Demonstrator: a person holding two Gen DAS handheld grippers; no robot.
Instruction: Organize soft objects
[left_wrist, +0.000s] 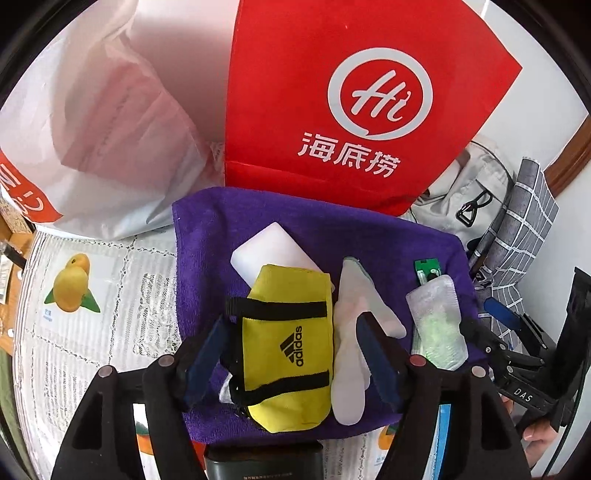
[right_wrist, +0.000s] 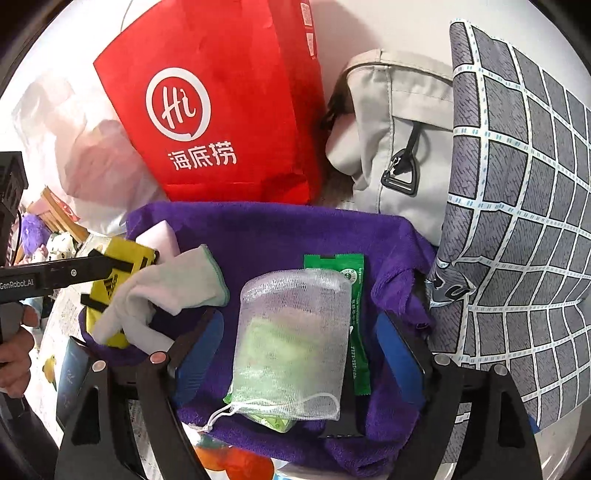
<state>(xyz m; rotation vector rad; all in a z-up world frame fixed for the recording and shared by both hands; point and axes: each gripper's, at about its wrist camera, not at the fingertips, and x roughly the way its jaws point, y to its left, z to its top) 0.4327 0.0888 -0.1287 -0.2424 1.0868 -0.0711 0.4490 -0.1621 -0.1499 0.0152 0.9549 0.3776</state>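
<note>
A purple towel (left_wrist: 229, 229) lies spread on the table and carries several soft things. On it a yellow pouch (left_wrist: 291, 354) with black straps partly covers a white foam block (left_wrist: 266, 251). My left gripper (left_wrist: 293, 332) straddles the pouch, open, with its pads clear of the pouch's sides. Its right finger hangs over a white glove (left_wrist: 351, 369). Further right lies a mesh bag (right_wrist: 291, 343) with pale green contents, on top of a green sachet (right_wrist: 356, 314). My right gripper (right_wrist: 299, 347) stands open around the mesh bag with a gap on each side.
A red paper bag (left_wrist: 332, 110) stands behind the towel, with a white plastic bag (left_wrist: 110, 129) to its left. A beige fabric bag (right_wrist: 399, 140) and a grey checked cloth (right_wrist: 517, 221) crowd the right. Fruit picture cards (left_wrist: 74, 284) lie on the lace tablecloth at left.
</note>
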